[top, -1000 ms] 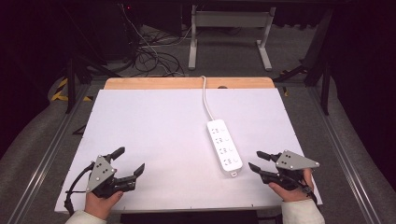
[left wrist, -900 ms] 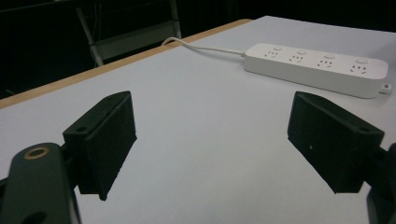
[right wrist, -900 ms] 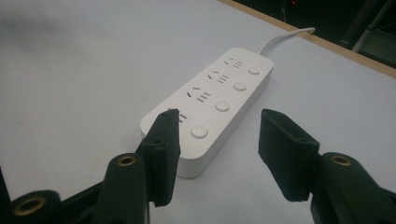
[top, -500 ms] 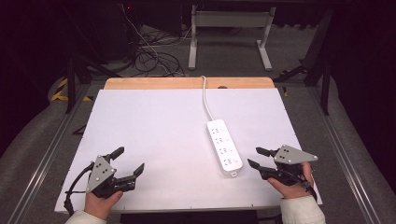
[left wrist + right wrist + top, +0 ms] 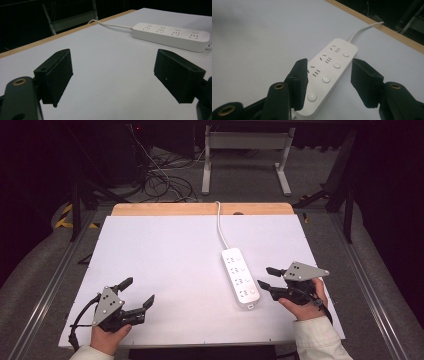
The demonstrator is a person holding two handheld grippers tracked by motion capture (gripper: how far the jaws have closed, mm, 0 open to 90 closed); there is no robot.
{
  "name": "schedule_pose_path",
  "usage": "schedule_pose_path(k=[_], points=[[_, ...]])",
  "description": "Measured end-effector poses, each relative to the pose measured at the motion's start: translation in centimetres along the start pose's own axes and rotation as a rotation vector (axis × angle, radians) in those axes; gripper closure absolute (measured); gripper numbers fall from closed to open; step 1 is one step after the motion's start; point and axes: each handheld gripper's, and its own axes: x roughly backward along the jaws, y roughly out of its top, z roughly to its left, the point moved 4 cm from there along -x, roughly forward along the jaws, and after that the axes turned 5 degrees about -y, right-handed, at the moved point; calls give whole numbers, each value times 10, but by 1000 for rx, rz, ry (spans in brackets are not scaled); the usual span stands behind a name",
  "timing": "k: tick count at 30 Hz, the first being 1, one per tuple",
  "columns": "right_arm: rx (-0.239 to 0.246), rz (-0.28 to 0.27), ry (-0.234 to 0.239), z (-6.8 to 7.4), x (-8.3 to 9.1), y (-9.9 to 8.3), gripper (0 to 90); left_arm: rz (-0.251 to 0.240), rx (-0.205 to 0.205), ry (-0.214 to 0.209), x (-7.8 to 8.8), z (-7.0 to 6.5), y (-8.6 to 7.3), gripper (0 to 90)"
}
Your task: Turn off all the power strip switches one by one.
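Note:
A white power strip (image 5: 240,277) with several sockets and round buttons lies on the white table (image 5: 165,255), its cord (image 5: 220,222) running to the far edge. My right gripper (image 5: 266,277) is open just right of the strip's near end. In the right gripper view the strip (image 5: 329,72) lies between and beyond the open jaws, apart from both pads. My left gripper (image 5: 137,292) is open at the near left corner, holding nothing. The left gripper view has the strip (image 5: 172,36) far off to the right.
A wooden strip (image 5: 200,209) borders the table's far edge. Beyond it are black cables (image 5: 160,180) on the floor and a white metal stand (image 5: 245,155). Metal rails (image 5: 45,290) run along both sides of the table.
My right gripper has edged a little left toward the power strip's near end. The left gripper has stayed in place.

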Motion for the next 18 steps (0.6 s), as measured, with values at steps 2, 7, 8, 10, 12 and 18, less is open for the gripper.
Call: schedule_pose_path(k=[2,7,8,10,12,18], points=[[7,12,-1,-1,-7,6,485,3,-1,-3,0,0,0,161],[11,14,9,-3,-17,16,485,1,-5,-4,0,-1,0,161],[13,14,11,-3,-18,18,485,2,-6,-4,0,-1,0,161],[19,19,15,-3,-23,22,485,2,-6,-4,0,0,0,161],[21,22,16,-3,-25,24,485,1,-6,-4,0,0,0,161],[14,54,9,-7,-40,34,497,8,-13,-9,-1,-1,0,161]])
